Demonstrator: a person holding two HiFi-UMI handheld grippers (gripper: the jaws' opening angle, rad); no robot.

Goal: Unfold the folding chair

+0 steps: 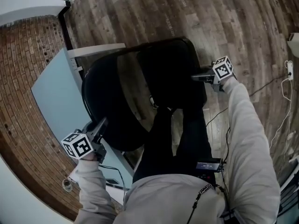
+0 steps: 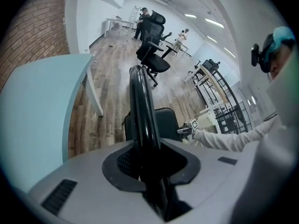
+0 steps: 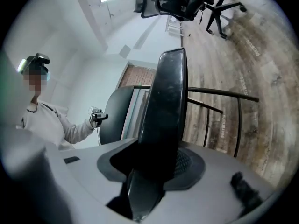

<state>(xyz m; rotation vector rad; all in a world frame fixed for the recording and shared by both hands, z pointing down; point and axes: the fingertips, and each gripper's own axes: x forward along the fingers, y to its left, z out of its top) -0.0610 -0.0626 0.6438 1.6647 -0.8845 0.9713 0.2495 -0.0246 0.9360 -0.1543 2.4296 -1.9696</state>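
Note:
The black folding chair stands in front of me, part-way open. Its rounded backrest [image 1: 110, 101] is at the left and its seat panel [image 1: 170, 71] at the right. My left gripper [image 1: 102, 124] is shut on the backrest's glossy rim [image 2: 140, 106], which runs up between the jaws in the left gripper view. My right gripper [image 1: 195, 77] is shut on the seat's far edge. In the right gripper view the seat [image 3: 168, 97] stands edge-on between the jaws, with the chair's thin metal legs [image 3: 219, 94] behind it.
A light blue table [image 1: 56, 97] stands close on the left against a brick wall [image 1: 23, 78]. My dark trouser legs [image 1: 173, 143] are right behind the chair. Cables [image 1: 280, 120] lie on the wood floor at the right. Black office chairs [image 2: 154, 50] stand farther off.

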